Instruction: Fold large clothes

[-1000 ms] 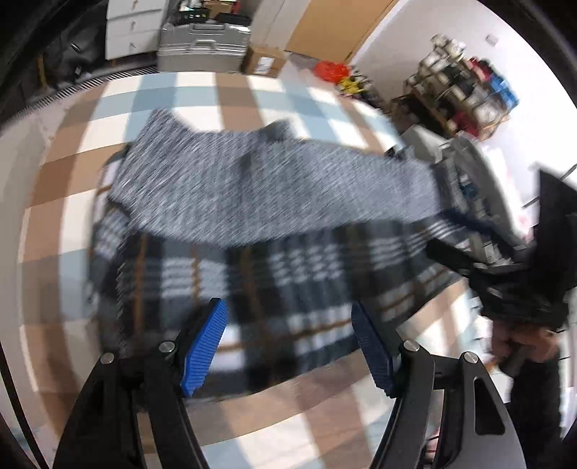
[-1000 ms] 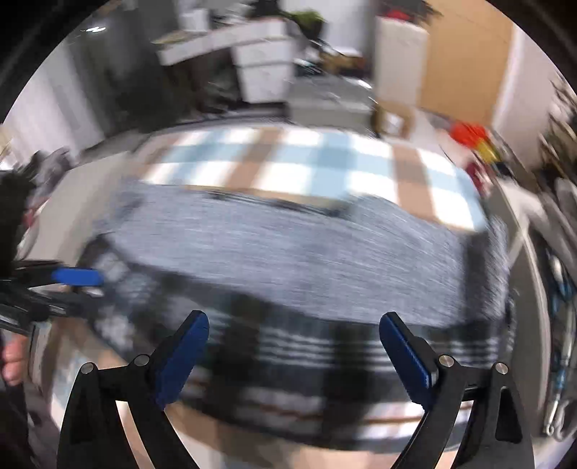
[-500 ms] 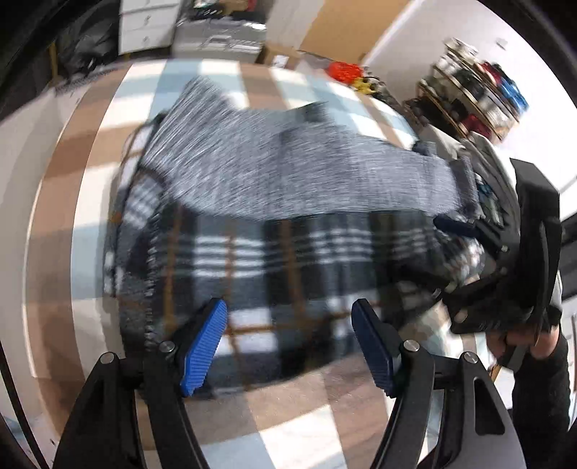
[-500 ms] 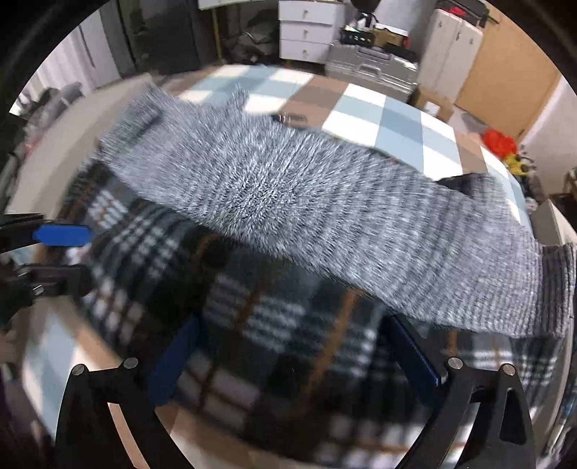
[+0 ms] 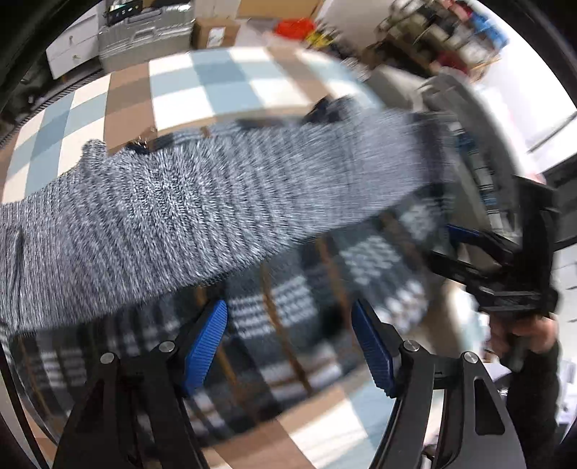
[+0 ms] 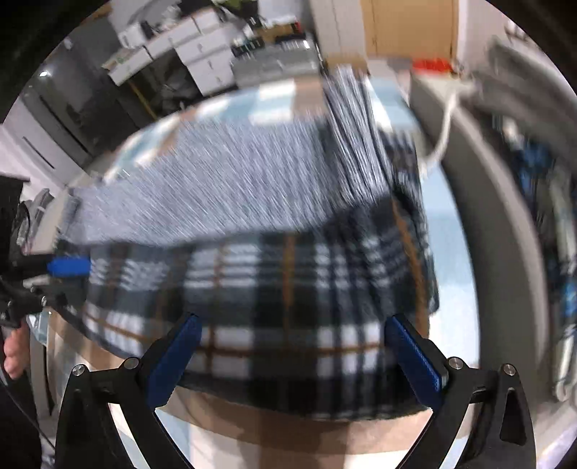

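Observation:
A large garment lies spread on the checked table [image 5: 202,83]: a black, white and brown plaid body [image 5: 375,259] with a grey knit sleeve [image 5: 202,216] folded across it. My left gripper [image 5: 288,317] hovers open over the plaid near its lower hem, with nothing between its pads. My right gripper [image 6: 292,324] stands wide open above the plaid body [image 6: 288,274], close to the hem and the garment's right edge, and holds nothing. The grey sleeve [image 6: 230,187] lies beyond it. Each gripper shows in the other's view: right gripper [image 5: 465,245], left gripper [image 6: 61,277]. Both views are motion-blurred.
The table's near edge [image 6: 252,433] runs just below the hem. A silver case [image 5: 144,32], a cardboard box [image 5: 216,32] and a cluttered shelf [image 5: 450,29] stand behind the table. White drawers [image 6: 202,47] are at the back. A person's hand [image 5: 519,335] grips the right handle.
Both grippers have swept sideways along the garment and dropped closer to it. The right gripper's jaws have spread a little wider. The garment has stayed flat.

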Action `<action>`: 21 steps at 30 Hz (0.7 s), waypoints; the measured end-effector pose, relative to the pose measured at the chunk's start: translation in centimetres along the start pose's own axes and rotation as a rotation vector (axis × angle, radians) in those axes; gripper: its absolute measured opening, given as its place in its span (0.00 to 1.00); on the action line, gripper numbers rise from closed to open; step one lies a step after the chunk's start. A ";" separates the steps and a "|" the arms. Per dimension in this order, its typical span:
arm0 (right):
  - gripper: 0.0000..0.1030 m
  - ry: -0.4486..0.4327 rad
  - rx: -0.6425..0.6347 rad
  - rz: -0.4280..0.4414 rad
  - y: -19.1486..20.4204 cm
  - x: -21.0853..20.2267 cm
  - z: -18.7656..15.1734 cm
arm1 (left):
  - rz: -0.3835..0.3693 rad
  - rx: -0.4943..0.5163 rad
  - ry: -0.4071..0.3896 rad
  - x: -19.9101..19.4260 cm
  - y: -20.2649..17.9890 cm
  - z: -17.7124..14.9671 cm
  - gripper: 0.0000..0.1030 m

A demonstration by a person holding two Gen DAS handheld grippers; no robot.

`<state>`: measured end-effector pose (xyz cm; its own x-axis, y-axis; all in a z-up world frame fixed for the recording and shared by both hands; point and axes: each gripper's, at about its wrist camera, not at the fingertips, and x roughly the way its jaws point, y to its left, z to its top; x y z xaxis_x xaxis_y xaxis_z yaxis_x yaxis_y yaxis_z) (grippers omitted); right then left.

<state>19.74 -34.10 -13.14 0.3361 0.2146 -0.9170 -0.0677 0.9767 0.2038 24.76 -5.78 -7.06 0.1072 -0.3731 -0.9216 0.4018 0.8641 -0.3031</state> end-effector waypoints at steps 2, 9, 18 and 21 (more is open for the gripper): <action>1.00 -0.011 0.060 0.057 -1.1 0.4 -0.4 | -0.006 -0.022 0.013 0.3 0.3 0.6 0.65; 1.00 -0.035 0.064 0.058 -1.2 -0.4 -0.8 | -0.080 -0.066 0.012 -0.9 2.1 1.4 0.65; 1.00 -0.162 -0.036 0.029 2.6 -5.3 4.9 | 0.167 -0.021 -0.126 -5.3 7.0 1.8 0.65; 1.00 -0.098 -0.044 -0.065 2.5 -2.4 7.5 | 0.213 -0.076 -0.133 -4.7 9.6 2.6 0.65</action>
<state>25.84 -32.21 -7.81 0.4312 0.1512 -0.8895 -0.0831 0.9883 0.1276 30.46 3.42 -5.04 0.3031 -0.2166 -0.9280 0.2882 0.9491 -0.1274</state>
